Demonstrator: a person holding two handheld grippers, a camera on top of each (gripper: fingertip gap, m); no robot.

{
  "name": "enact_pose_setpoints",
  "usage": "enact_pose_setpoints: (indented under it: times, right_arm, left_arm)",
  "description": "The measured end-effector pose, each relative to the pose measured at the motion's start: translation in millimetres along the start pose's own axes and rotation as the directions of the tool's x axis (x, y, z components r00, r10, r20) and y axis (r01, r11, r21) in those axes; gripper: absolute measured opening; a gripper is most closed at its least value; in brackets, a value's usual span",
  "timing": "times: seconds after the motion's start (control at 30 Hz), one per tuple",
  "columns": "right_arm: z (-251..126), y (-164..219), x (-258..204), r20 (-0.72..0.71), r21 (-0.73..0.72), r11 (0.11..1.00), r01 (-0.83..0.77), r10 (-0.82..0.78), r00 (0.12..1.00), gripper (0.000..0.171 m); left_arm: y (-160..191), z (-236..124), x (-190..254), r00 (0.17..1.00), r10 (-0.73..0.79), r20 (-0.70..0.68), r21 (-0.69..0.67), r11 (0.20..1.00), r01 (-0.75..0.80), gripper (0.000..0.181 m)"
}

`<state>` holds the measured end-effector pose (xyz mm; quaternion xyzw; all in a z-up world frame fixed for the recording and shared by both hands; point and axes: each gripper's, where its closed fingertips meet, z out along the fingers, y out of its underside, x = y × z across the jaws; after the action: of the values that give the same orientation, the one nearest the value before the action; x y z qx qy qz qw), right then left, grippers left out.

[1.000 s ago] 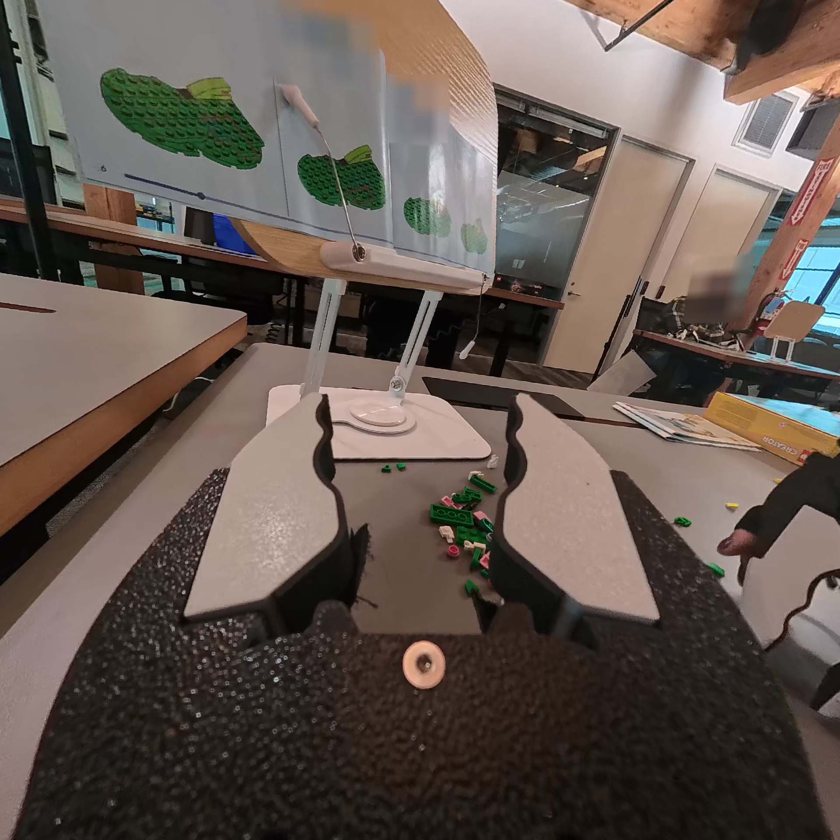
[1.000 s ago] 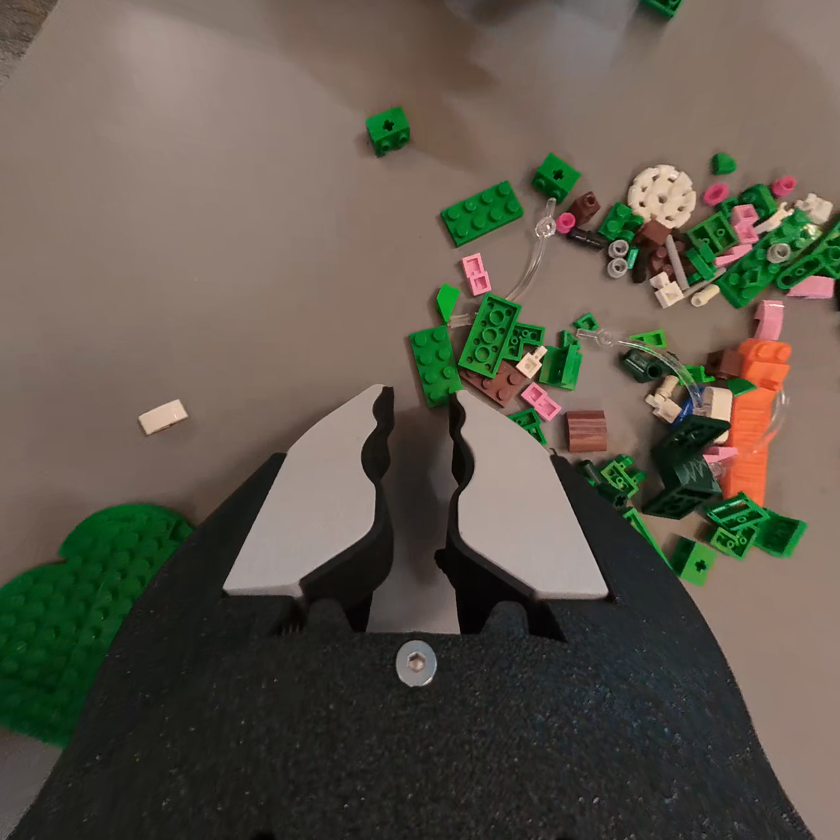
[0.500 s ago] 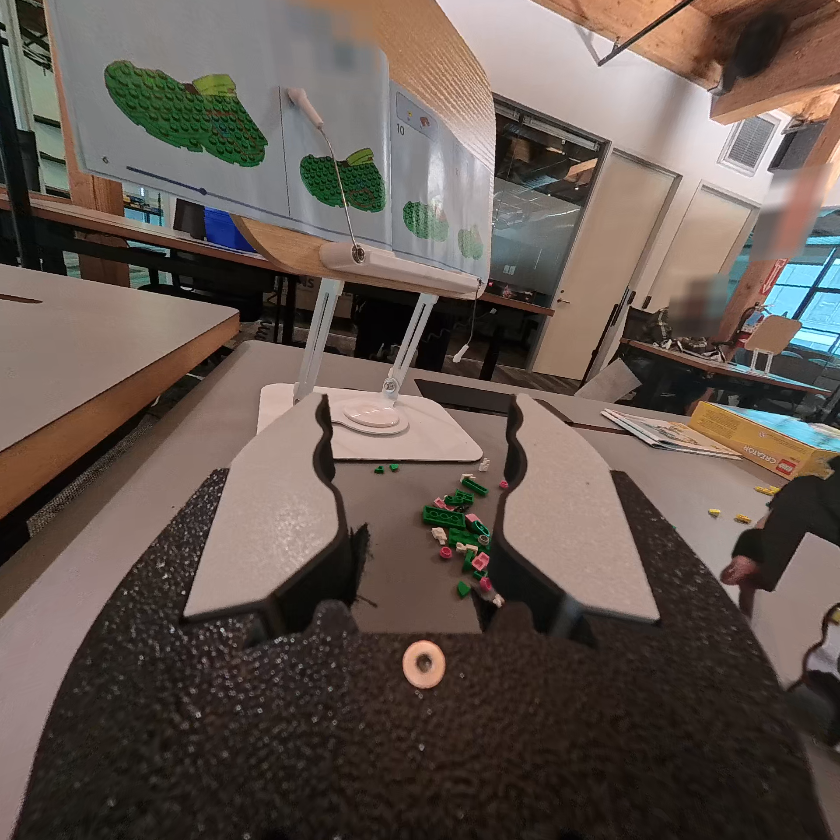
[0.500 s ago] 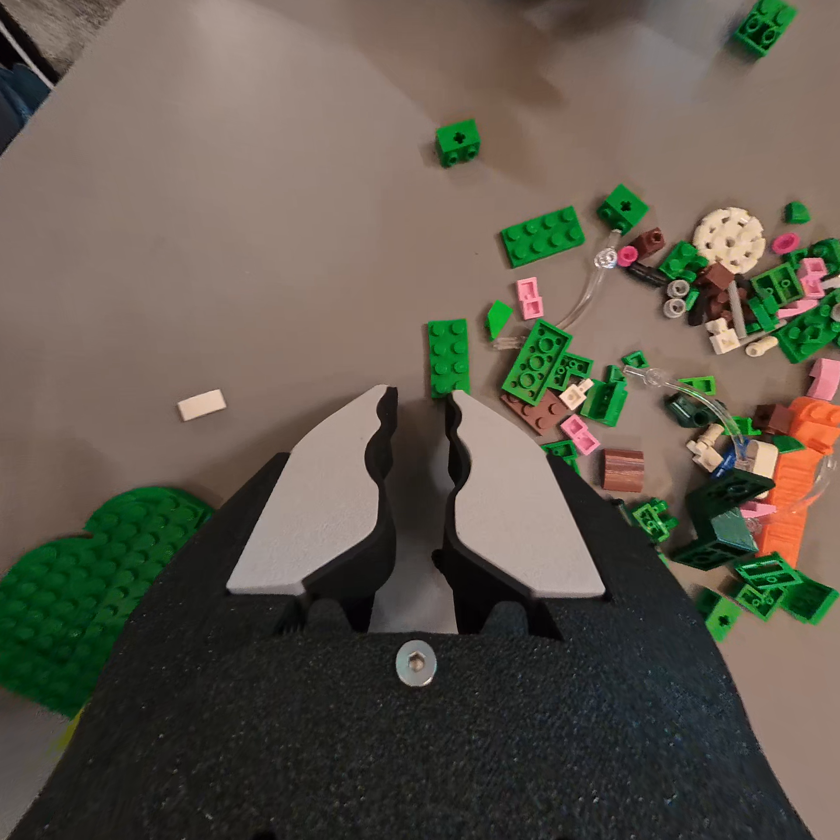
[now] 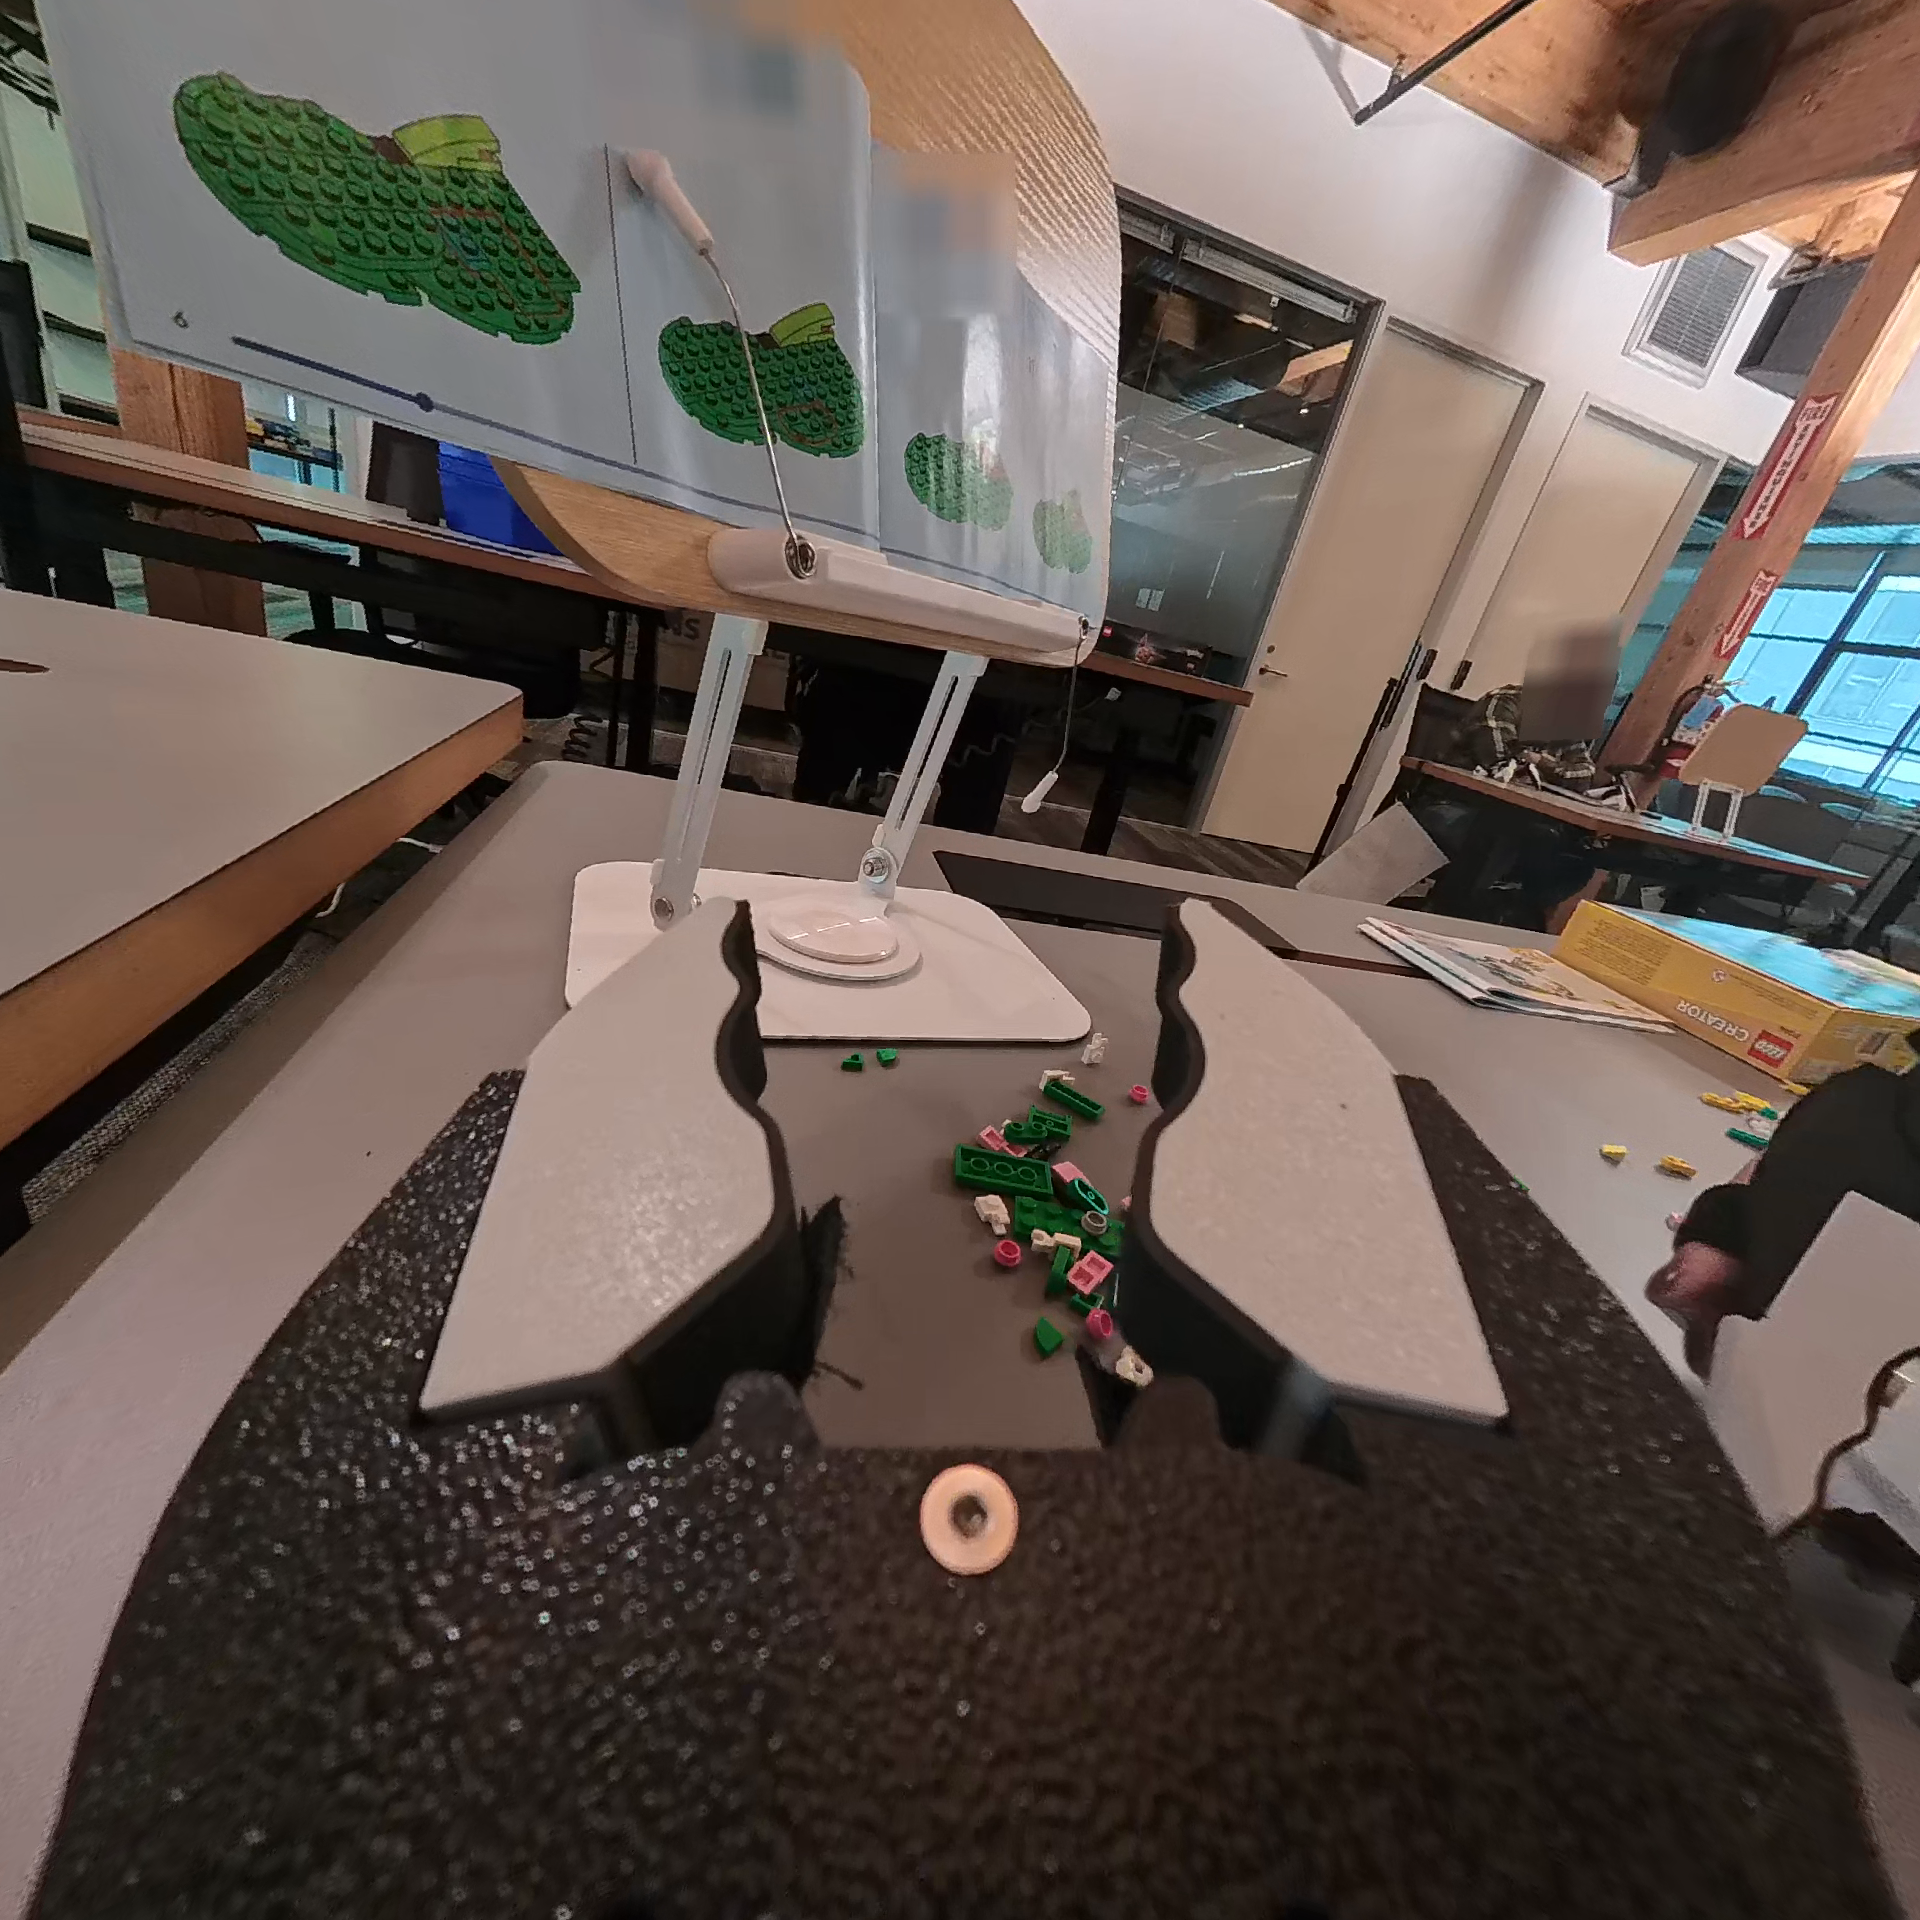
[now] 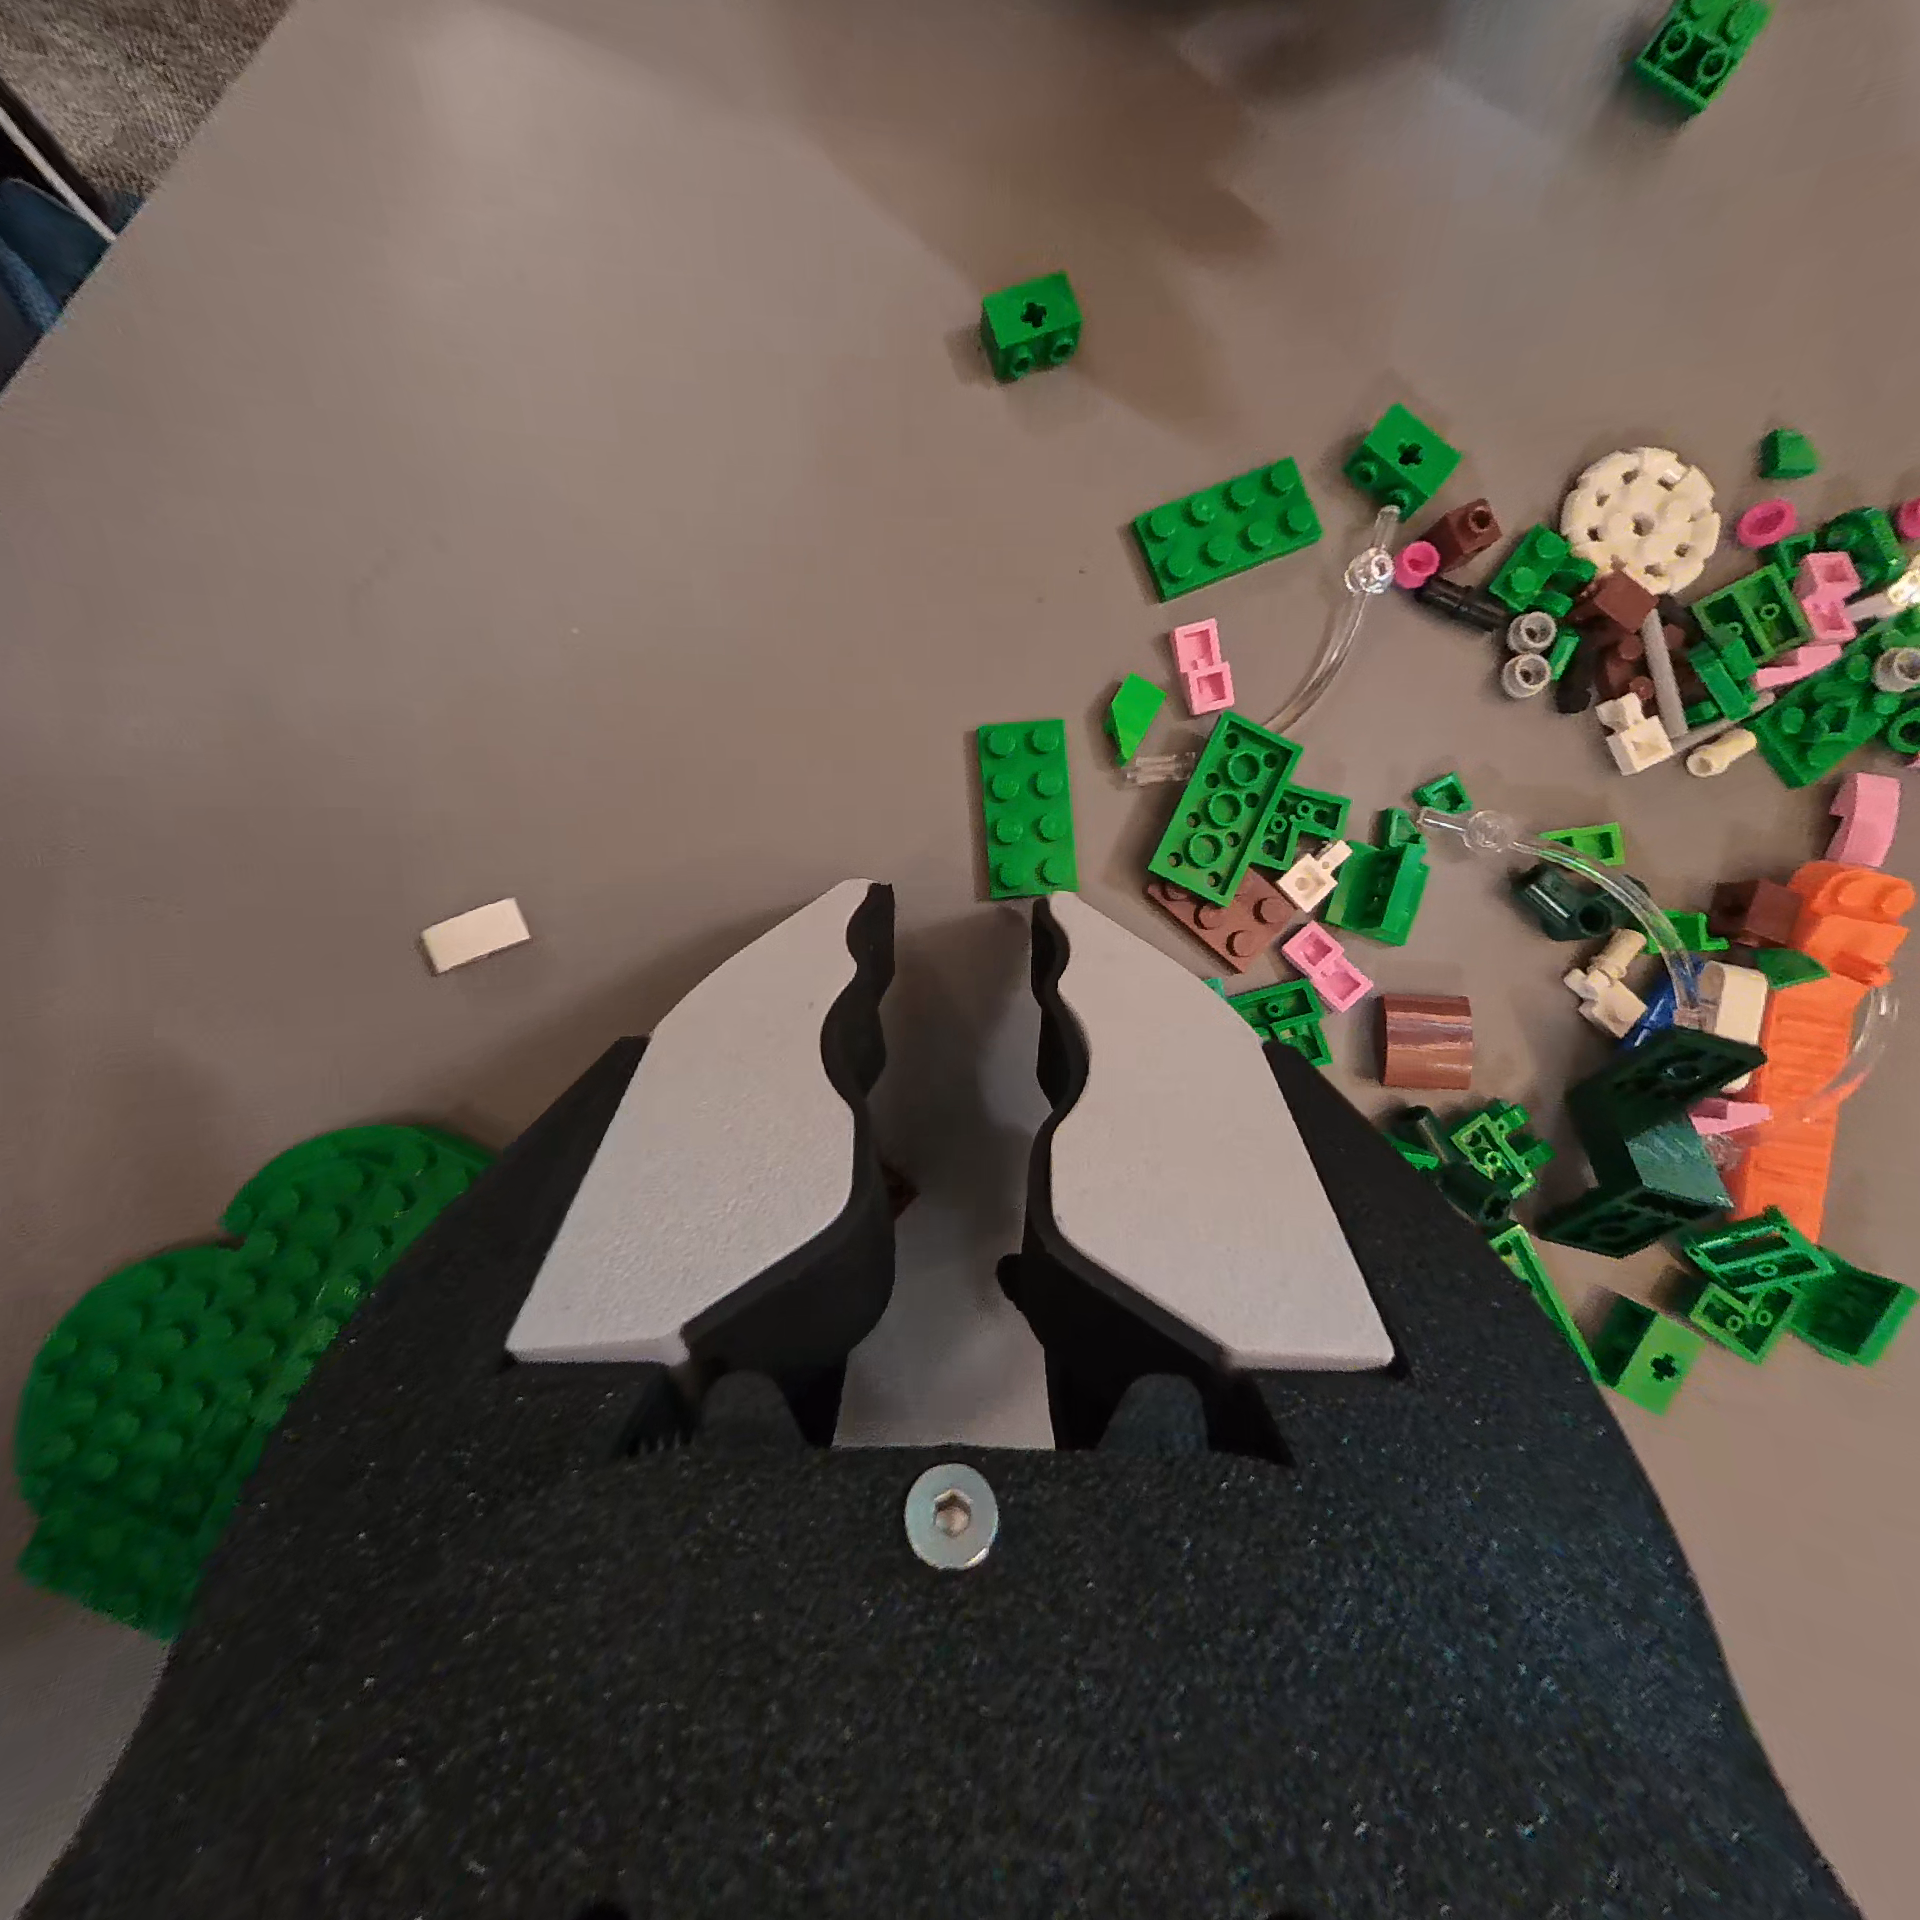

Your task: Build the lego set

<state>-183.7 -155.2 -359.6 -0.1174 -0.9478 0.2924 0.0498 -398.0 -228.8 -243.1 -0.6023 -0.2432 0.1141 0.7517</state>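
Lego pile (image 6: 1558,831) cut off at right, baseplate (image 6: 187,1382) half hidden under narrowly parted right tool (image 6: 961,914), left tool (image 5: 951,925) spread.

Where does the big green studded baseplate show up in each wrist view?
Left wrist view: not in it.
Right wrist view: green baseplate at lower left, flat on the table, partly hidden behind the right tool.
Shared landmark: the loose brick pile, seen between the fingers of the left tool in its own view, and on the right side of the right wrist view.
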Motion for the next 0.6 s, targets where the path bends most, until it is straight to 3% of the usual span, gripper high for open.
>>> enact_pose_setpoints:
  times: [0.27,0.43,0.47,0.6]
  right_arm:
    - [8,-8,11,0.002,0.001,1.000,0.029,-0.029,1.000,0.027]
    - [11,-11,4,0.051,0.001,1.000,-0.003,0.003,0.999,0.009]
    - [8,-14,3,0.038,0.026,1.000,-0.008,0.007,0.999,0.000]
    - [-20,-22,1,-0.107,0.153,0.988,-0.034,0.051,0.993,0.000]
  left_arm:
    - [1,1,2,1.000,-0.011,-0.015,-0.006,1.000,0.011,0.074]
    - [1,1,3,1.000,-0.013,-0.025,-0.006,1.000,0.013,0.075]
    - [1,1,4,0.999,-0.015,-0.032,-0.006,1.000,0.015,0.075]
    - [2,0,7,0.999,-0.014,-0.047,-0.010,1.000,0.013,0.077]
